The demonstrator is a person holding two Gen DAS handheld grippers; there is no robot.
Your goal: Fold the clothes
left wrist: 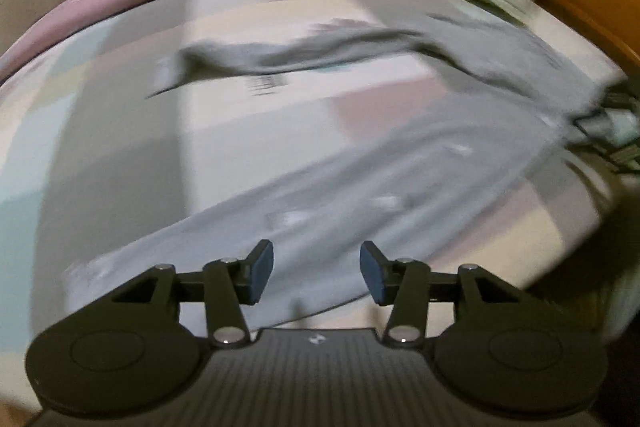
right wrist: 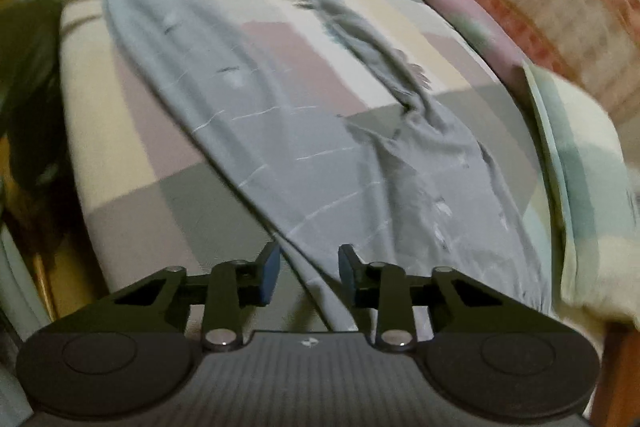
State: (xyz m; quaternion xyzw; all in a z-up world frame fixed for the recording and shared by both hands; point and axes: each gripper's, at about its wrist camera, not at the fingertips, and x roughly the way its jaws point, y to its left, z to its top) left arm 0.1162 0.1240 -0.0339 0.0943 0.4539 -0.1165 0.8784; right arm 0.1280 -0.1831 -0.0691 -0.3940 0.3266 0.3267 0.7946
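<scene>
Since the grey trousers (right wrist: 304,147) lie spread but rumpled across the patchwork bedcover (right wrist: 120,107), w/ left gripper (left wrist: 317,273) and right gripper (right wrist: 308,273) both part-open and empty (frames blurred), a hasty pinch could catch the bedcover too.

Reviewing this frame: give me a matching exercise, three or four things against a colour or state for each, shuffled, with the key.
Things:
1. long grey garment
2. patchwork bedspread
3. folded pale green pillow
4. left gripper

Descriptions:
A. jaws apart, nothing between the pads
B. pastel blocks of pink, cream and grey
C. lies at the bed's edge
D. spread out lengthwise, wrinkled, one sleeve twisted

Pairs: 1-D, 2-B, 3-C, 4-A
</scene>
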